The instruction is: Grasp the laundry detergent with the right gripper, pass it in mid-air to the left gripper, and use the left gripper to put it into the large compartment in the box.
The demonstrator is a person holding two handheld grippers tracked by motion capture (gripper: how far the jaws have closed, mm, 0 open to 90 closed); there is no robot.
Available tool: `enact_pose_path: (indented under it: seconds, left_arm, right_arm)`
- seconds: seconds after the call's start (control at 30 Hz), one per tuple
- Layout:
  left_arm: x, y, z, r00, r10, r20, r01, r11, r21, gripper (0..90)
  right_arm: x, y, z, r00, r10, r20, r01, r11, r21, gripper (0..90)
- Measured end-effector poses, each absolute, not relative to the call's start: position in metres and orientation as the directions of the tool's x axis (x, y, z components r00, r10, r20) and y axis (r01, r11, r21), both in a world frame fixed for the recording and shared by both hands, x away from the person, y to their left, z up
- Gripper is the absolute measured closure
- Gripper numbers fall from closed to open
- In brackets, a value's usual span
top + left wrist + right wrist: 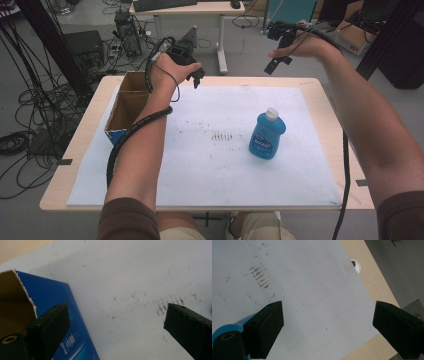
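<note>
A blue dish-soap bottle [267, 135] with a white cap stands upright right of the middle of the white board [210, 165]. At the board's left edge sits an open cardboard box [127, 102] with a blue outer wall. My left gripper [196, 77] hangs over the board's far edge, beside the box, open and holding nothing. In the left gripper view its jaws [117, 307] stand wide apart over bare board, the box's blue wall [75, 322] behind the left one. My right gripper [277, 55] is raised beyond the far edge. Its jaws [328, 303] are open and empty, with the bottle [234, 326] low at the left.
The board lies on a light wooden table [330, 107] whose far right edge carries a round marker [355, 265]. Dark scuff marks [222, 136] dot the board's middle. Cables and black frame posts crowd the floor at the left [30, 100]. A desk [190, 10] stands behind.
</note>
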State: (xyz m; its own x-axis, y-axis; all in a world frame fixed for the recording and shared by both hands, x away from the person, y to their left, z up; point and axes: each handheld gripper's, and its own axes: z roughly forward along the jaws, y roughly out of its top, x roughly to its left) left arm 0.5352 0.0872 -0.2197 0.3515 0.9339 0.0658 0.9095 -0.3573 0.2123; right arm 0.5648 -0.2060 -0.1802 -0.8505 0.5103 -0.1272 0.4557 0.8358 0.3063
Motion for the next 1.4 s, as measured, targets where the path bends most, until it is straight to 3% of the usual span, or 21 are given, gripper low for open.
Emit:
enact_pose_path:
  seconds: [1.4]
  left_arm:
    - [0.523,0.094,-0.217,0.359,0.931,0.071,0.904,-0.365,0.222,6.8]
  right_arm:
    - [0.546,-0.23,-0.178,-0.839,0.528,-0.128,0.466,0.821,0.331,9.9]
